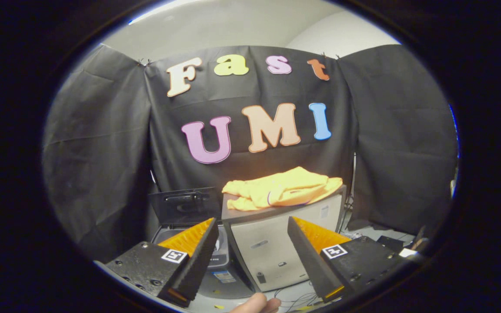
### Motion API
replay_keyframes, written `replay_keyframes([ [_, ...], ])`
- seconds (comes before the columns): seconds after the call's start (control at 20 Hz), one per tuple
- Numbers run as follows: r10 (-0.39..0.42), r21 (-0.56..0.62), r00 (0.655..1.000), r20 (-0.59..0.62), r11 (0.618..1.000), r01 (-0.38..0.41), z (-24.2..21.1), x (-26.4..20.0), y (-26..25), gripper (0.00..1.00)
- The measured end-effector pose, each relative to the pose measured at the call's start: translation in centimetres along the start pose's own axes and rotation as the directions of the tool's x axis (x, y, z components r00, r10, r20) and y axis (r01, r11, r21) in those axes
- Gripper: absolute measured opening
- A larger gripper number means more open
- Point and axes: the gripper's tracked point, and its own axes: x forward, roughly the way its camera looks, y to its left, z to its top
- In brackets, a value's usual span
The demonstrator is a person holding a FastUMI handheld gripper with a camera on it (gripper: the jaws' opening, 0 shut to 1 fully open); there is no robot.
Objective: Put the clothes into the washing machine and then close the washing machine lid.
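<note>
1. Standing beyond the fingers at about 12 o'clock, a pale grey cabinet (272,256) is carrying the clothes on its top; one corner edge is facing the gripper.
2. Sitting low at about 10 o'clock, just left of the cabinet, the washing machine (222,274) is showing its dark lid (184,205) raised upright at the back, so the opening appears free, though the left finger is covering much of it.
3. Lying in a crumpled heap, the yellow clothes (283,189) are stretching their long axis from 9 to 3 o'clock, ahead of and above the fingertips.
4. Holding nothing, the gripper (252,261) is keeping its fingers wide apart, well short of the cloth.
5. Showing below the fingers at 6 o'clock, part of a hand (257,304) is resting near loose cables (296,300).
6. Judging the coming move: reaching up and forward to 12 o'clock, then carrying left over the cabinet's edge.
</note>
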Motion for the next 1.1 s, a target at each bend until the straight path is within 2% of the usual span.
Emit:
replay_keyframes([
  [0.25, -0.006, -0.04, 0.998, -0.064, 0.999, 0.003, 1.8, 6.5, -1.3, 0.97],
  [0.45, 0.002, -0.055, 0.995, -0.1, 0.998, -0.008, 3.6, 13.9, -2.6, 0.97],
  [0.65, -0.007, -0.107, 0.979, -0.204, 0.994, -0.015, 2.9, 21.6, -5.1, 0.97],
  [0.75, -0.006, -0.132, 0.957, -0.292, 0.991, -0.034, 1.6, 24.7, -6.2, 0.98],
  [0.95, 0.016, -0.158, 0.889, -0.458, 0.983, -0.099, -1.7, 29.8, -7.4, 0.98],
  [1.1, 0.013, -0.15, 0.808, -0.589, 0.981, -0.126, -4.5, 31.2, -7.9, 0.98],
])
